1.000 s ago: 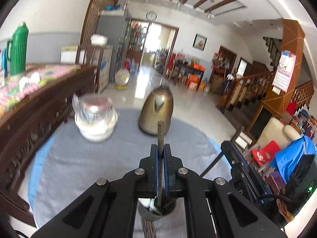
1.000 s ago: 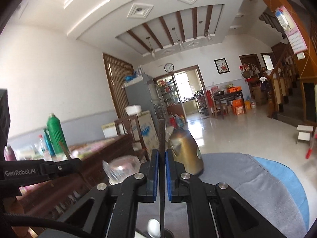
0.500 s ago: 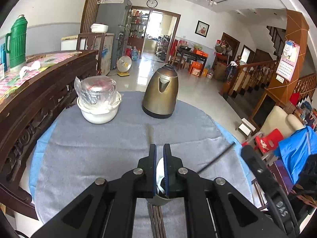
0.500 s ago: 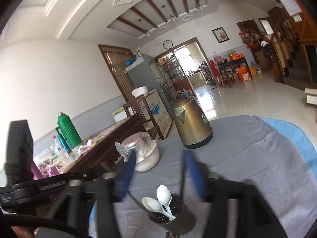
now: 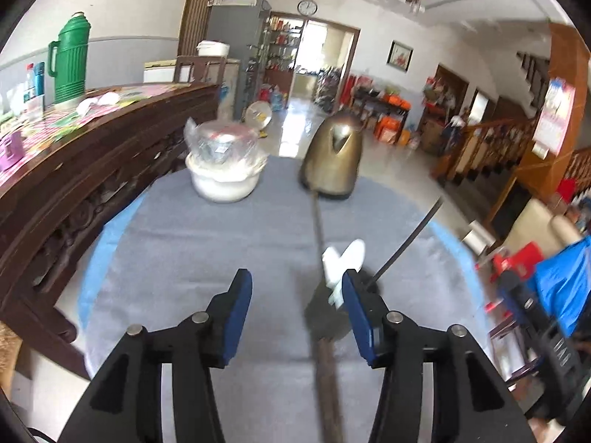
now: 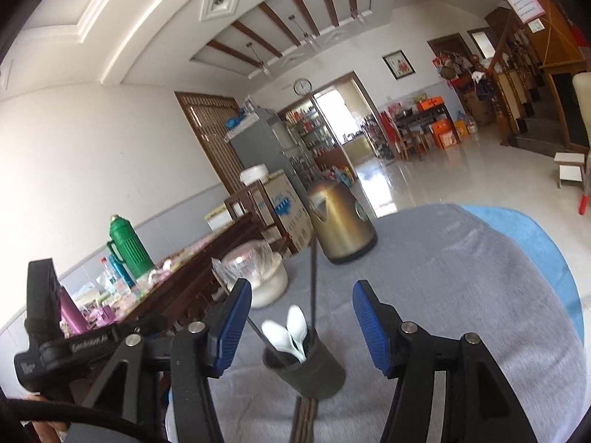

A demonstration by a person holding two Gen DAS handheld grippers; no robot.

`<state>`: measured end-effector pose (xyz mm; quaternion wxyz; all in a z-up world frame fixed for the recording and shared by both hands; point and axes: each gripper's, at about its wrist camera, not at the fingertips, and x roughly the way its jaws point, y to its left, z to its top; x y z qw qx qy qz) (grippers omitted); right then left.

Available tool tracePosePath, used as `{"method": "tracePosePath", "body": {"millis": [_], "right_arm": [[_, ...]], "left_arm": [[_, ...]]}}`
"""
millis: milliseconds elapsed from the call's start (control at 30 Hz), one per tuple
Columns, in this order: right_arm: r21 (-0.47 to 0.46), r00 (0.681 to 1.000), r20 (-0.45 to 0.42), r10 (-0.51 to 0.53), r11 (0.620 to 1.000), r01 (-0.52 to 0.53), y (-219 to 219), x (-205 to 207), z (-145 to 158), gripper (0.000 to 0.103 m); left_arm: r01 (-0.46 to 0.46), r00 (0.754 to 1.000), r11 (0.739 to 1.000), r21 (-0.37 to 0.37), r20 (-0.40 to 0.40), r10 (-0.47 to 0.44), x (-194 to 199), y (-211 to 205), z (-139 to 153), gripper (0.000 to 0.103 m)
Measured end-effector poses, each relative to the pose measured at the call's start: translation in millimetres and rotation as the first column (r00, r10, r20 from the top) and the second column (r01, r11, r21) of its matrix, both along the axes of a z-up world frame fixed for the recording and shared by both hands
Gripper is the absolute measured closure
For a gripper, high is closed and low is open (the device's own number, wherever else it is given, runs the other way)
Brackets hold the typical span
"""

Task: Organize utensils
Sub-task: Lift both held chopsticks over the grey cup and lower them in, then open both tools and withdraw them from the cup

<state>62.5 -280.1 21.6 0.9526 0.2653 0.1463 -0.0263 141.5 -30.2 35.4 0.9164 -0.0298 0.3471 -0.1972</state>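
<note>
- Left gripper (image 5: 297, 295): clamped on a chopstick a second earlier; jaws were now opening, nothing pressed between them.
- Holder cup (image 6: 306, 369): held white spoons (image 6: 291, 328) and both chopsticks (image 6: 314, 288); that step looked done.
- Right gripper (image 6: 301, 317): jaws apart, closing slightly, empty.
- Grey cloth (image 6: 461, 277): bare to the right, up to the table edge.

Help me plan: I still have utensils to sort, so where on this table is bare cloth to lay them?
Free: the wide grey cloth between the bowl, the left edge and the left gripper; also the stretch right of the kettle toward the blue rim. Crowded: around the holder with spoons and chopsticks.
</note>
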Motion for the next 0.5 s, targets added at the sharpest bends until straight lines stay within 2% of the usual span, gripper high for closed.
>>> {"method": "tracePosePath", "body": {"millis": [167, 233, 333, 500], "right_arm": [[0.017, 0.996, -0.088, 0.029, 0.999, -0.028, 1, -6, -25, 0.055], [0.024, 0.991, -0.128, 0.044, 0.999, -0.041, 3, -6, -35, 0.063], [0.039, 0.983, -0.176, 0.053, 0.998, -0.046, 6, -10, -49, 0.063], [0.06, 0.974, -0.211, 0.088, 0.995, -0.077, 15, -17, -59, 0.063]], "left_arm": [[-0.03, 0.995, 0.998, 0.062, -0.097, 0.036, -11, 11, -35, 0.05], [-0.035, 0.992, 0.995, 0.097, -0.116, 0.046, -18, 12, -47, 0.05], [-0.019, 0.992, 0.989, 0.15, -0.119, 0.038, -31, 9, -57, 0.049], [0.006, 0.996, 0.98, 0.198, -0.093, 0.013, -54, 6, -60, 0.046]]}}
